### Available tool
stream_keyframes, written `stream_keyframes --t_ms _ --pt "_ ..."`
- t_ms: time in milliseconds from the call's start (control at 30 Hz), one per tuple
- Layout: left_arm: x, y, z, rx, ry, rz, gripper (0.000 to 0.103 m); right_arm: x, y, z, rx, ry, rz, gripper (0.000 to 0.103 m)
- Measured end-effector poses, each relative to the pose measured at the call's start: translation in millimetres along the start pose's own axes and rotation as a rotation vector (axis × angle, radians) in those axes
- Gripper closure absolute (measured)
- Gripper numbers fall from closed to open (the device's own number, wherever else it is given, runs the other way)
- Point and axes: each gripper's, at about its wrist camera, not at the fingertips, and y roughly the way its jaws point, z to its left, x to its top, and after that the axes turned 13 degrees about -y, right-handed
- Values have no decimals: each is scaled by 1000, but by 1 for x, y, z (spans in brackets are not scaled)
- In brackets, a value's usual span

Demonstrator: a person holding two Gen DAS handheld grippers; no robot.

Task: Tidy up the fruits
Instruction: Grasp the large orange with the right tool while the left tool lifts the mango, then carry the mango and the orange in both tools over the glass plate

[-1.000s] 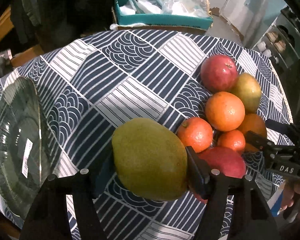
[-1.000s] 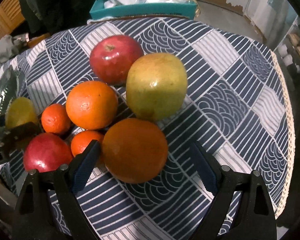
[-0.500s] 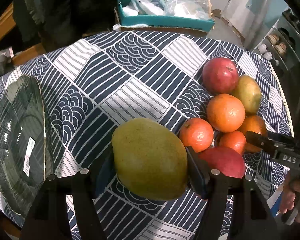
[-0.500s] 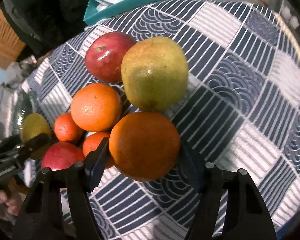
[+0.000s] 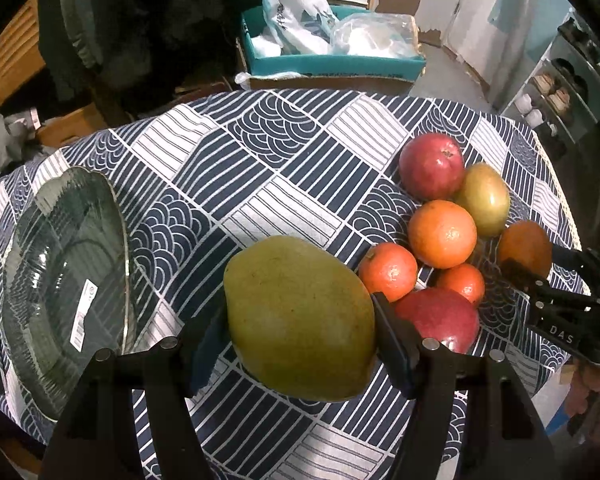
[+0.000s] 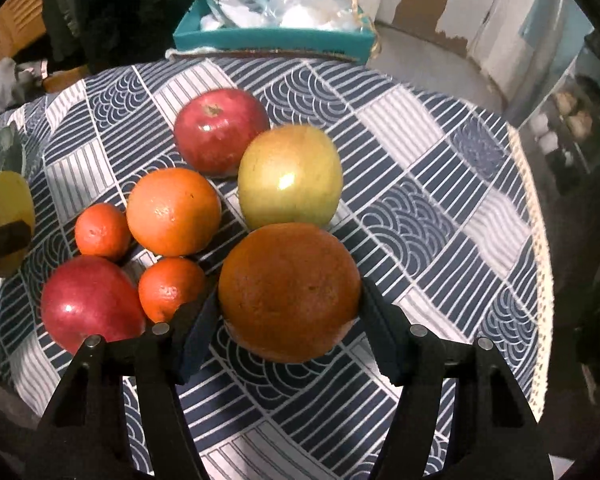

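Note:
My left gripper (image 5: pixel 296 336) is shut on a large yellow-green mango (image 5: pixel 300 316), held just above the patterned tablecloth. To its left lies a clear glass plate (image 5: pixel 60 280). My right gripper (image 6: pixel 286 320) is shut on a big dark orange (image 6: pixel 290 292), lifted slightly off the cloth. Behind it lie a yellow-green apple (image 6: pixel 290 176), a red apple (image 6: pixel 220 130), an orange (image 6: pixel 174 212), two small tangerines (image 6: pixel 102 231) and a red fruit (image 6: pixel 88 304). The right gripper with its orange (image 5: pixel 524 248) shows at the right of the left wrist view.
A teal box (image 5: pixel 332 64) with plastic bags stands beyond the table's far edge. The round table's edge (image 6: pixel 540 240) curves close on the right. A shelf unit (image 5: pixel 572 92) stands at the far right. A person's hand (image 5: pixel 596 396) holds the right gripper.
The right gripper's jaws closed from wide open onto the big orange and raised it a little. The left gripper kept its hold on the mango and rose slightly.

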Motion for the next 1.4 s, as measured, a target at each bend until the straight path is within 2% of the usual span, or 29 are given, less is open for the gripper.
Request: stream_keyframes --t_ms 367,667,967,1400 --pt "1 -41 0 10 21 -108 32 10 -45 8 -87 -35 -122 36" --pt "5 -74 2 -6 25 -190 32 18 -80 13 -116 -46 -212 36" --pt "7 -111 9 -21 21 -282 32 29 -118 20 -113 -52 -318 36" --pt "12 -148 32 -43 -20 -355 32 50 -162 43 -64 -85 -454 36"
